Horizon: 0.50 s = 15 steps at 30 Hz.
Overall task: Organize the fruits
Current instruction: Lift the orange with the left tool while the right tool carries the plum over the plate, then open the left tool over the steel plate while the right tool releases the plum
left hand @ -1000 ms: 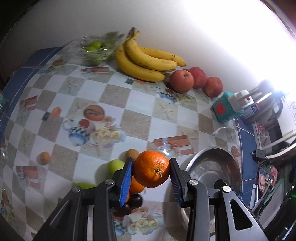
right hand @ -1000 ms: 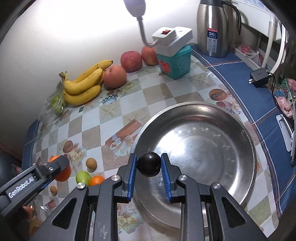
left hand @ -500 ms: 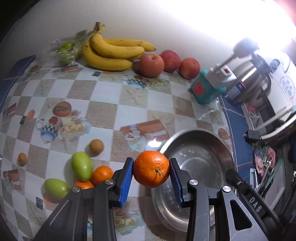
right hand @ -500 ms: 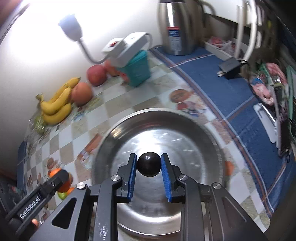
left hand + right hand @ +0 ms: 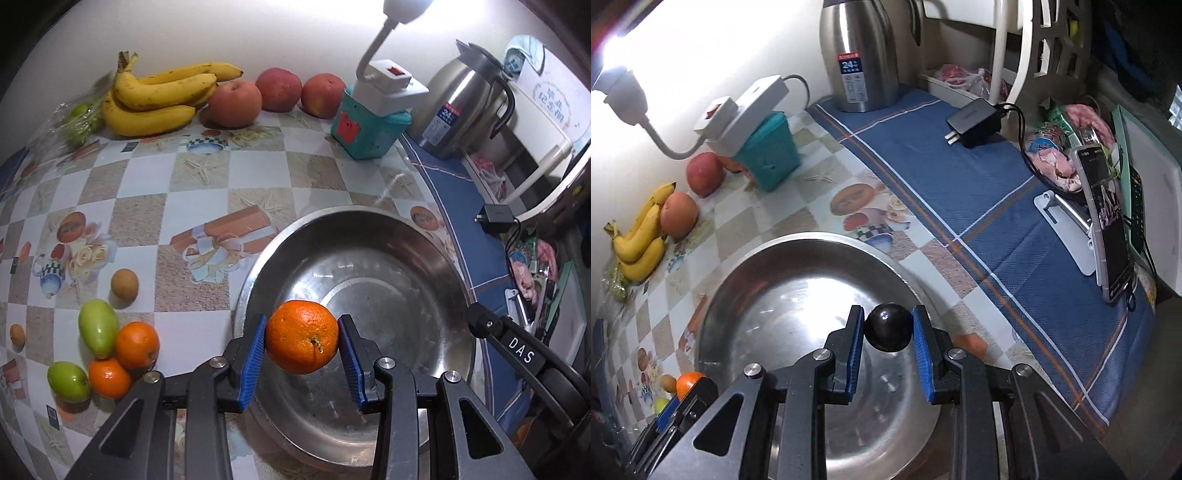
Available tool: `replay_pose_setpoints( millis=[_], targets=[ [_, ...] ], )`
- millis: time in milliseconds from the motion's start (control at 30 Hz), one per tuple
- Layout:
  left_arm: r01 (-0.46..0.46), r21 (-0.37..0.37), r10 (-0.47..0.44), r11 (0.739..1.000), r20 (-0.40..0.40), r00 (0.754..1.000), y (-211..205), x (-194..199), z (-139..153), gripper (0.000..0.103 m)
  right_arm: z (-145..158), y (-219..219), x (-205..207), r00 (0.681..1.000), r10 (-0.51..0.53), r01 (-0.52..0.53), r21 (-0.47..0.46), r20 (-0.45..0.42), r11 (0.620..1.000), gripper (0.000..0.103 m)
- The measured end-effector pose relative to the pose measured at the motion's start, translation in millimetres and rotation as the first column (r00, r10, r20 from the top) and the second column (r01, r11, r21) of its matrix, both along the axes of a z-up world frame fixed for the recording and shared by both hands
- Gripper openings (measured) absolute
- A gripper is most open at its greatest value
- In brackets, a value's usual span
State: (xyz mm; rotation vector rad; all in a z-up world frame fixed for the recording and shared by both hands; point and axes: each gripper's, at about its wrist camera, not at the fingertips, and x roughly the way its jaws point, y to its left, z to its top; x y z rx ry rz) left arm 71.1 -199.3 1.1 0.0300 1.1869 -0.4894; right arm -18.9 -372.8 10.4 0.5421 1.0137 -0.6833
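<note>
While the left gripper (image 5: 302, 341) clamps an orange (image 5: 302, 336) and the right gripper (image 5: 888, 328) a dark plum (image 5: 888, 327), both fruits hang directly above the steel bowl (image 5: 436, 258), the orange nearer its left rim.

Orange (image 5: 302, 336) clamped in left hand-held gripper (image 5: 302, 354), seemingly above steel bowl (image 5: 388, 236).

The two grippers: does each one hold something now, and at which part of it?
The left gripper clamps an orange by its two opposite sides. The right gripper clamps a small dark round fruit the same way.
</note>
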Motion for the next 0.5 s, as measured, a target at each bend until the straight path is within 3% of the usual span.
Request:
replay_pose_setpoints(
  millis=[500],
  targets=[
    [0.032, 0.029, -0.032, 0.999, 0.002, 0.999, -9.0, -4.0, -11.5, 0.042, -16.1, -0.1, 6.2, 0.999, -0.002, 0.002, 0.015, -0.048, 1.000, 0.028]
  ],
)
